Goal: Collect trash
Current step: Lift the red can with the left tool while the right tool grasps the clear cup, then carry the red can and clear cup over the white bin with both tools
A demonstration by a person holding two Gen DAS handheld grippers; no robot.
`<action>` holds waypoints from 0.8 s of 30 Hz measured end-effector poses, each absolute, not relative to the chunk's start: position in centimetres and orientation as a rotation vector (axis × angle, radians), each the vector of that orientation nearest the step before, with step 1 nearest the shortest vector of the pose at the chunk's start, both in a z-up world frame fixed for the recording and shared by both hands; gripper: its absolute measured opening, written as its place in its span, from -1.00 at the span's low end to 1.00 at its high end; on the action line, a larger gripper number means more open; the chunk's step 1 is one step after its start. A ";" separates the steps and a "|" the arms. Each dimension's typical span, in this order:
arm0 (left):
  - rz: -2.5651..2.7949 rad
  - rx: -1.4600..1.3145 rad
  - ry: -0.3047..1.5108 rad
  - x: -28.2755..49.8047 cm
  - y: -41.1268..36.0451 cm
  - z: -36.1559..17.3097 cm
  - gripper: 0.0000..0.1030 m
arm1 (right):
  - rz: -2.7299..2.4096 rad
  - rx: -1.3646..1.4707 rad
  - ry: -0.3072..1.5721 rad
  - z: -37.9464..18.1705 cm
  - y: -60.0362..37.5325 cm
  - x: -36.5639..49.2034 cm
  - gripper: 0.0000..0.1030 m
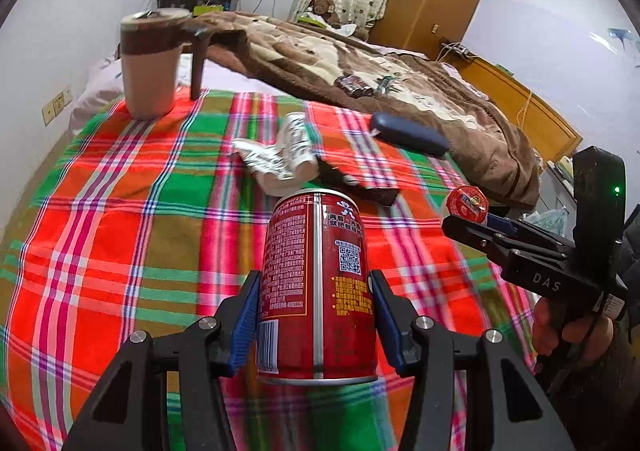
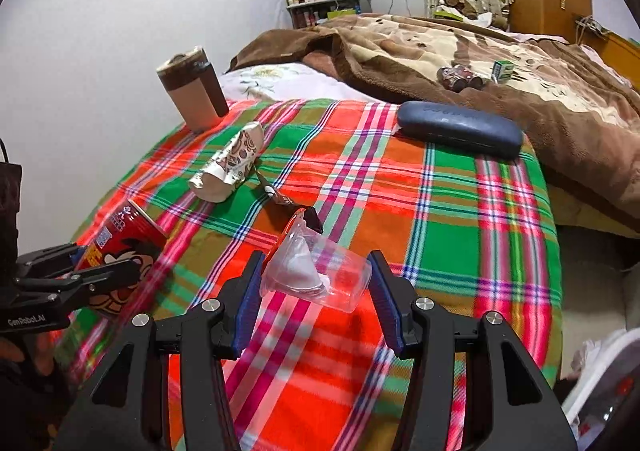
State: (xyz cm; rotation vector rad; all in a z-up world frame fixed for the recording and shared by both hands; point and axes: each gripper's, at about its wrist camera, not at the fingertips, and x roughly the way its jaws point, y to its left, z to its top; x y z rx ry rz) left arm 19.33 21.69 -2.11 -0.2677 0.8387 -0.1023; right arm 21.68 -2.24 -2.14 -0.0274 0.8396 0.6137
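Left tongs: we have them clamped on the red printed drink can, blue pads pressed to both its sides, the can upright between them.
Right tongs: we have the clear crumpled plastic cup with a red foil lid between the pads; they seem to press on its two ends, so we judge it held.
Ahead of the tongs: a crumpled white printed paper wrapper and a dark torn wrapper lie on the plaid red-and-green cloth, just beyond both grips.
Further off: a beige lidded mug with a brown band and a dark blue glasses case stand well apart from us.
Step in hand: we judge both pieces picked up and clear of the cloth.
Next move: we need a bin, which no view shows, then release there and return for the wrappers.
Risk: the thin cup may buckle or slip.
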 end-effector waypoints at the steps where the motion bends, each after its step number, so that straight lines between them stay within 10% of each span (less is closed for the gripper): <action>1: -0.106 -0.261 0.834 19.2 21.3 -1.9 0.02 | 0.611 -0.022 0.837 -2.0 -2.5 21.5 0.02; 24: -0.286 -0.101 0.758 16.6 7.4 3.4 0.02 | 0.445 0.054 0.716 2.2 -14.6 15.5 0.02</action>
